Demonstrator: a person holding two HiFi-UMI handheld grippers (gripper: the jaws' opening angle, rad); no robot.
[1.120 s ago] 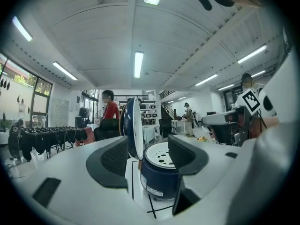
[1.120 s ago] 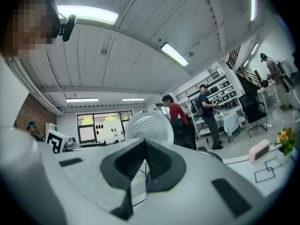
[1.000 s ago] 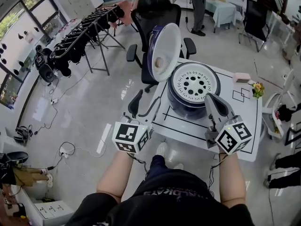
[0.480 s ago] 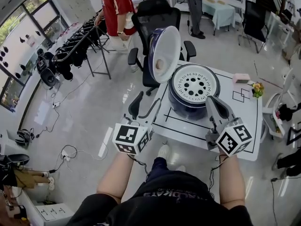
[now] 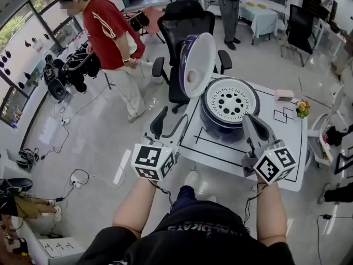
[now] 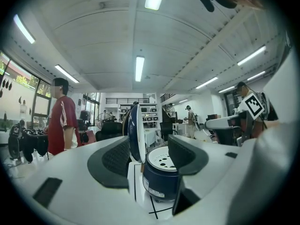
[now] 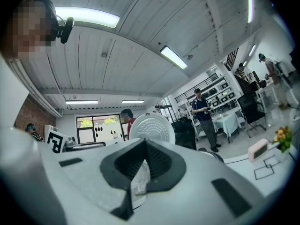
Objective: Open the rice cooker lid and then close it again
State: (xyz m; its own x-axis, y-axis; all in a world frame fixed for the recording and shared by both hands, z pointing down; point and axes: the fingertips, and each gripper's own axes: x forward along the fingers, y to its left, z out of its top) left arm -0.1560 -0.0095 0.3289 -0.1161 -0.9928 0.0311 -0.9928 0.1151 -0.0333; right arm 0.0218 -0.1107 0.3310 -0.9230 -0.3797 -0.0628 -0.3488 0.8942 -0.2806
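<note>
Lid stands upright at the rim of the rice cooker; left gripper spread empty, right gripper closed empty.

Round dark-blue rice cooker is set on left part of white table w/ black lines. Hinged lid, navy outside & white inside, is raised approx. upright at cooker's left. White perforated inner plate is exposed.

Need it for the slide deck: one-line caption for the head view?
Rice cooker on the white table, lid standing open; left gripper open, right gripper shut, both held on its near side.
</note>
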